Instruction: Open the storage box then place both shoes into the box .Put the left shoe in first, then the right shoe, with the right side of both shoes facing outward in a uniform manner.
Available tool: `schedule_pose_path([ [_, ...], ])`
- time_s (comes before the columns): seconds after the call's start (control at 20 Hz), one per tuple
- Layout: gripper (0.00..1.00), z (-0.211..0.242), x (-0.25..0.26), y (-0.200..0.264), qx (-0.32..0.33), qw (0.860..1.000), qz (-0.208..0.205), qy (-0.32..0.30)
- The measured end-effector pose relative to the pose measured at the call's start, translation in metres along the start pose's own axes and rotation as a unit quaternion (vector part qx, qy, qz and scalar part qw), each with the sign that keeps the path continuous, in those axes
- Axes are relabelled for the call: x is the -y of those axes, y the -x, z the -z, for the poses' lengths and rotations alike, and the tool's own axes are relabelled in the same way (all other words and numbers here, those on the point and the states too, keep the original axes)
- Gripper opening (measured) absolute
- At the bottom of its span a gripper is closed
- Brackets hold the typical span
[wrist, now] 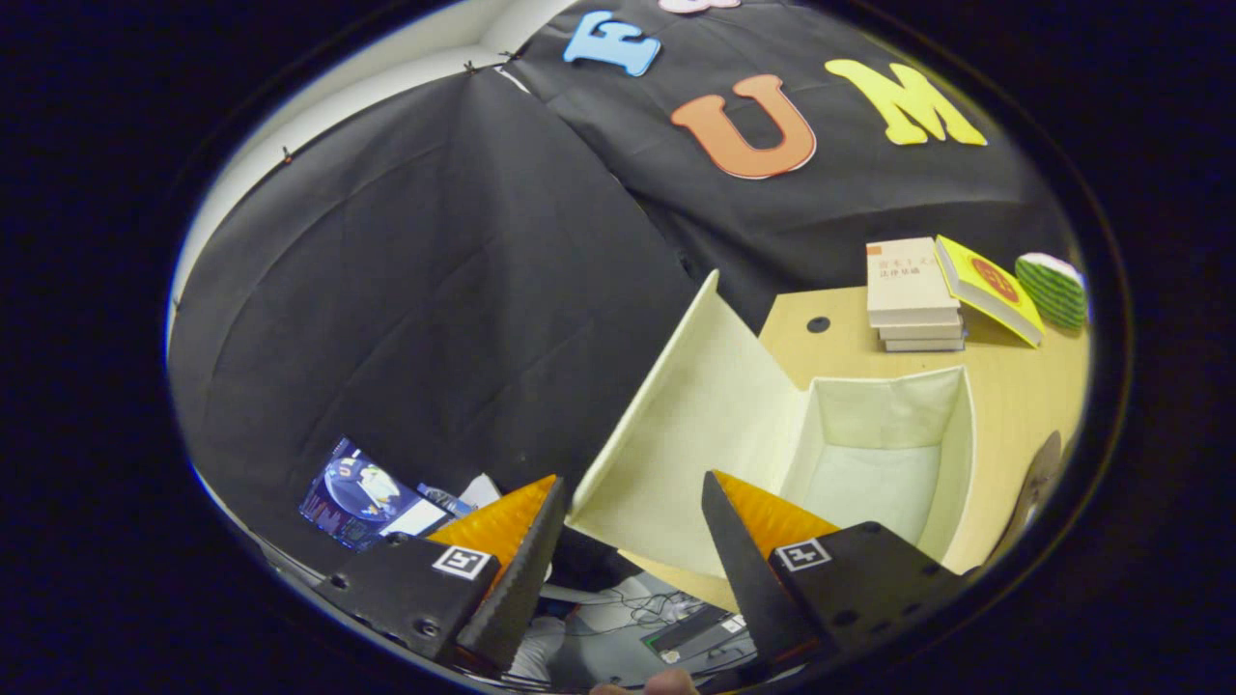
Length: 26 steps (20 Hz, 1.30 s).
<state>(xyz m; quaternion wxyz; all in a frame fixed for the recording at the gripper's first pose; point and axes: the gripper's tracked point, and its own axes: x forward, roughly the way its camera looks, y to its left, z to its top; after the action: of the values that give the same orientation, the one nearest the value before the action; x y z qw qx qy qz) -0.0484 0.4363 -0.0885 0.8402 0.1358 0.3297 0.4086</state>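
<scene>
Fingers (632,502) spread apart, gripping nothing. Lid flap (695,425) of storage box (951,454) stands raised just ahead, between them; box interior beyond right finger, bare. Next, judged: leave lid fully back, approach left shoe sideways. Wooden tabletop (1014,396) beyond box carries stacked books (908,290), yellow book (990,288), striped green object (1054,288). Black cloth walls around.
</scene>
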Motion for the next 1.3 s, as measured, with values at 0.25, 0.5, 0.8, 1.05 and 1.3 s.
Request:
schedule_pose_path([
  [0.25,0.96,-0.017,0.014,0.015,0.038,0.997,0.042,0.049],
  [0.5,1.00,-0.033,0.030,0.046,0.086,0.986,0.099,0.104],
  [0.8,1.00,-0.045,0.090,0.102,0.108,0.976,0.171,0.087],
  [1.05,1.00,-0.049,0.162,0.175,0.118,0.960,0.244,0.075],
  [1.3,1.00,-0.037,0.246,0.253,0.115,0.940,0.317,0.044],
])
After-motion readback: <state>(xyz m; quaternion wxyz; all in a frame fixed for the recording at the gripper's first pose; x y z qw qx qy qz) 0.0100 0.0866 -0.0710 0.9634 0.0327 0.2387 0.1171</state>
